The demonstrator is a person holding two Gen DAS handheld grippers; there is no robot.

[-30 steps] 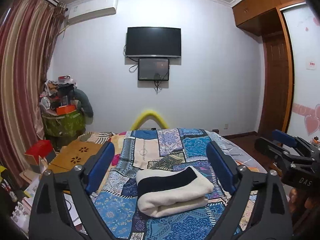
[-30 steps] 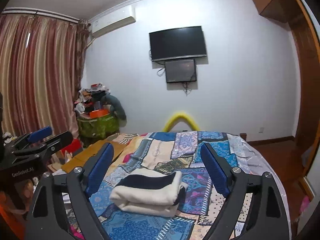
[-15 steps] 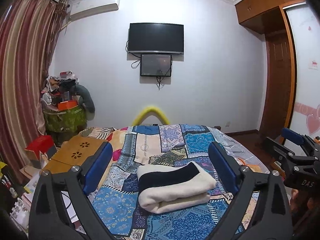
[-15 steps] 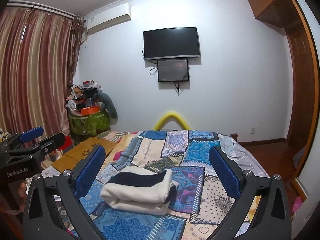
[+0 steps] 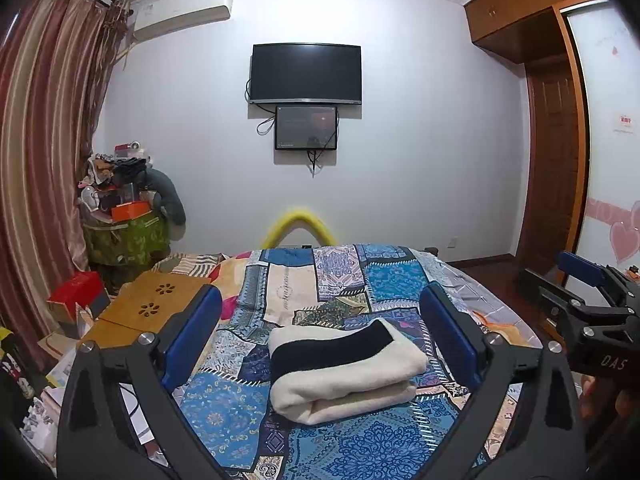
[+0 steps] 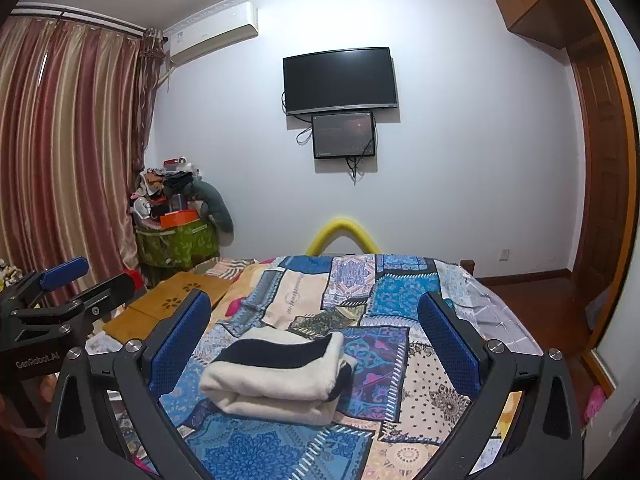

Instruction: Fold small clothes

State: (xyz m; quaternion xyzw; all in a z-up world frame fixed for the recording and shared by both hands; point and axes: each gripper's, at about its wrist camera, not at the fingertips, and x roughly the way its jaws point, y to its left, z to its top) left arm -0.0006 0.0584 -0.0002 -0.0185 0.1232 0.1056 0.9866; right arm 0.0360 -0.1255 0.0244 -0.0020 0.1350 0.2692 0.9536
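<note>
A folded cream garment with a black band [image 5: 344,372] lies on the patchwork bed cover [image 5: 340,284]; the right wrist view shows the same garment [image 6: 276,376] a little left of centre. My left gripper [image 5: 320,332] stands open above the bed, its blue pads wide apart with the bundle lying beyond them, untouched. My right gripper [image 6: 316,336] is open just as wide and holds nothing. Each view catches the other tool at its edge: the right gripper [image 5: 580,280] at the right, the left gripper [image 6: 68,276] at the left.
A low wooden folding table [image 5: 148,308] sits at the bed's left side, with a red box [image 5: 76,292] and clutter on the floor. A green bin piled with things [image 5: 124,236] stands by the curtain. A wooden door and wardrobe [image 5: 556,160] are on the right.
The right gripper's jaws spread wider. Both views drifted slightly, so the room sits a bit differently in frame. The folded garment has not moved.
</note>
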